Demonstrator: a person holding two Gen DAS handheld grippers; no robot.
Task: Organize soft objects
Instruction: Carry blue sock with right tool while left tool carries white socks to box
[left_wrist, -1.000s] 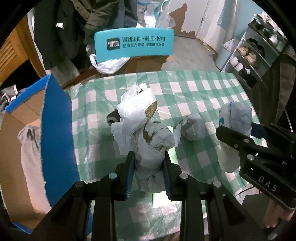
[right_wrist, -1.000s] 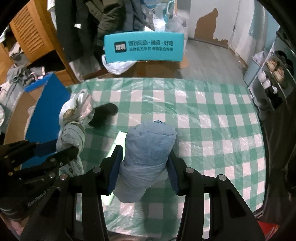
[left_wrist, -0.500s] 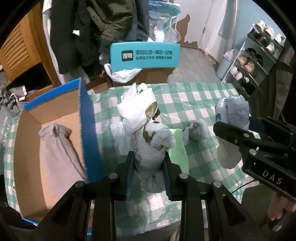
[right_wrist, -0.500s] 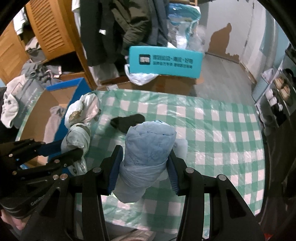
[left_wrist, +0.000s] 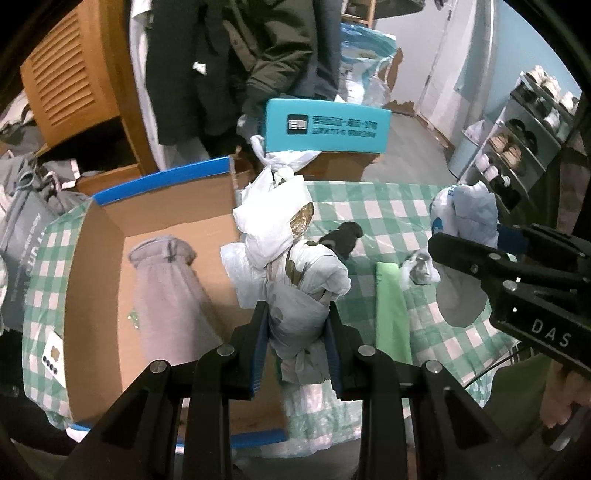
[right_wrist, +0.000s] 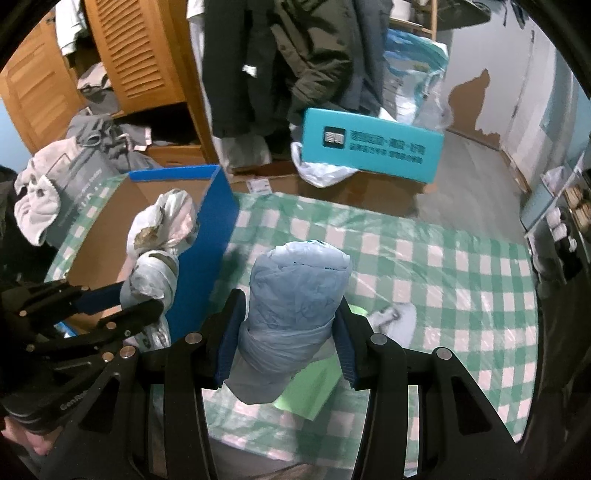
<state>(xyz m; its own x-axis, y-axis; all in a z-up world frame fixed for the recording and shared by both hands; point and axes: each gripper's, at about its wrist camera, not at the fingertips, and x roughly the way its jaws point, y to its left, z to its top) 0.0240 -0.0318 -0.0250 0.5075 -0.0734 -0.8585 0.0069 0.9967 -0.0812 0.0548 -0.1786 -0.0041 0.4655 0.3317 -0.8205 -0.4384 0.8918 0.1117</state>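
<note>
My left gripper (left_wrist: 295, 343) is shut on a knotted white plastic-bag bundle (left_wrist: 284, 251), held in the air over the right wall of the open cardboard box (left_wrist: 110, 236) with blue edges. In the box lies a grey folded garment (left_wrist: 166, 295). My right gripper (right_wrist: 286, 345) is shut on a pale blue rolled bundle (right_wrist: 295, 295), above the green checked tablecloth (right_wrist: 424, 266). From the right wrist view the left gripper (right_wrist: 122, 306) and its white bundle (right_wrist: 159, 240) hang beside the box's blue wall (right_wrist: 210, 236). In the left wrist view the right gripper (left_wrist: 480, 258) shows at right.
On the cloth lie a light green flat piece (left_wrist: 391, 306), a dark small item (left_wrist: 343, 236) and a small grey bundle (left_wrist: 417, 269). Behind the table stand a teal box (left_wrist: 325, 125), hanging coats (left_wrist: 258, 55), a wooden cabinet (right_wrist: 122, 55) and a shoe rack (left_wrist: 532, 122).
Both grippers have risen and moved left with their bundles. The cardboard box has come much further into view, and the white bundle now hangs over its right wall.
</note>
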